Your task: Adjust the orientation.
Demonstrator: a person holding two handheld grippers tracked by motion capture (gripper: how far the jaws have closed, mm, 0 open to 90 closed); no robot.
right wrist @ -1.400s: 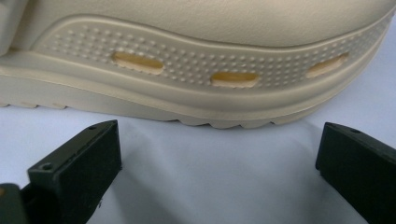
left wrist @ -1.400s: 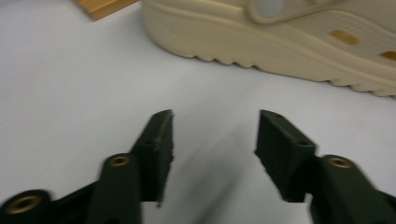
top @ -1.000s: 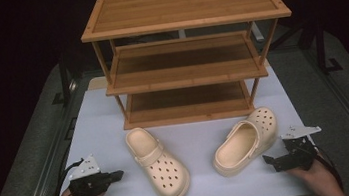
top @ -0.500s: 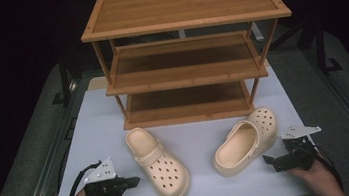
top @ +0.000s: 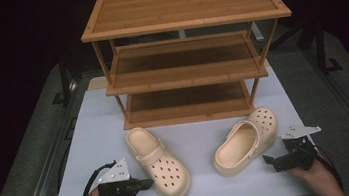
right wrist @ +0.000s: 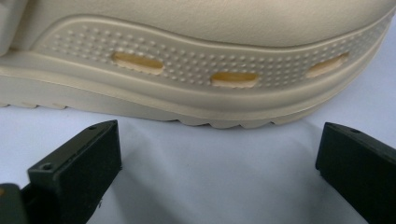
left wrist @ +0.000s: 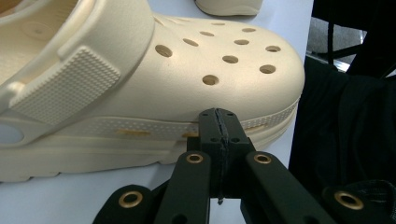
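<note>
Clogs, cream foam, pair: left clog (top: pixel 159 163) and right clog (top: pixel 246 140) likely light, pliable, best pinched at heel strap; left gripper (top: pixel 140 184) closed empty, right gripper (top: pixel 269 160) wide.

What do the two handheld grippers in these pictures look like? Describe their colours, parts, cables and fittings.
Both the left gripper and the right gripper are black, each topped by a grey three-cornered plate and trailing a black cable. In the left gripper view, the linkage arms carry brass-coloured rivets, and the jaws are blocky black pieces with small screw holes. The right gripper view shows the same plain rectangular black jaws. No sleeves show at the wrists.
</note>
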